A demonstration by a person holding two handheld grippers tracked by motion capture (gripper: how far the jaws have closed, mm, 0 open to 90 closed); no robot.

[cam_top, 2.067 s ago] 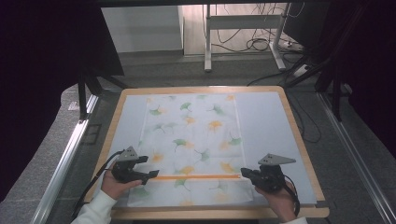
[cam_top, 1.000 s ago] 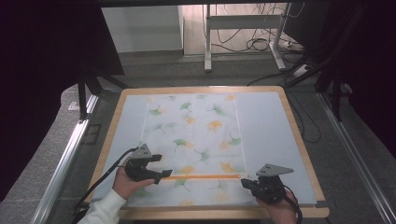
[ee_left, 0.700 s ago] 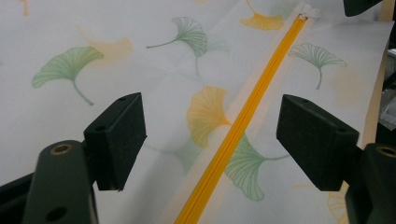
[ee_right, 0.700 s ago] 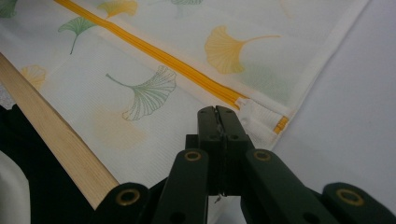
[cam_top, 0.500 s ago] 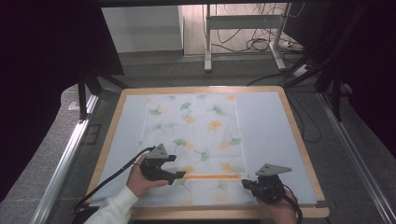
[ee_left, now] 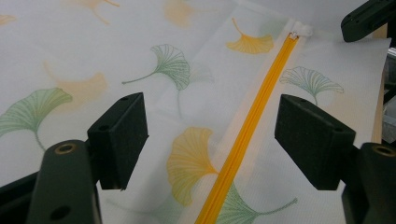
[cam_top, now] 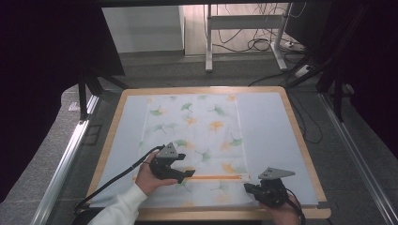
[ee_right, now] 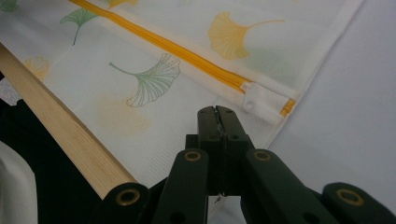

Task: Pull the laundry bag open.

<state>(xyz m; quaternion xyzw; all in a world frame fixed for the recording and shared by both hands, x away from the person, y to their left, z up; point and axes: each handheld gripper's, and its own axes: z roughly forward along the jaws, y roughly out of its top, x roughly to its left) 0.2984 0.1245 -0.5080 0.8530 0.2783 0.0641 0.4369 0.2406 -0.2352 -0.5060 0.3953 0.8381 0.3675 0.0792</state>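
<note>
A white mesh bag [cam_top: 192, 140] printed with green and orange ginkgo leaves is being kept flat on the pale mat of a wood-edged table [cam_top: 300, 140]. An orange zipper [cam_top: 216, 177] is running across the bag's near part.

The left gripper [cam_top: 187, 174] is being held over the zipper's left portion, and its jaws are being kept wide apart with nothing pinched between them. In the left gripper view [ee_left: 210, 154] the zipper [ee_left: 243, 140] is seen passing between the two black pads [ee_left: 123, 135], nearer the right-hand pad, and slanting away from them towards its far end, where a small metal pull [ee_left: 293, 35] is lying beside a white fabric tab.

The right gripper [cam_top: 248, 188] is being held at the bag's near right corner, just short of the zipper's end. In the right gripper view [ee_right: 216, 114] its jaws are being pressed together, pad against pad; whether a fold of fabric is being pinched between them cannot be told. Just beyond the fingertips [ee_right: 227, 116] the white zipper-end tab [ee_right: 261, 100] is lying, with the orange zipper [ee_right: 187, 56] stretching away up and to the left of them. The wooden table edge [ee_right: 70, 140] is seen lying to the left of those fingers.
</note>
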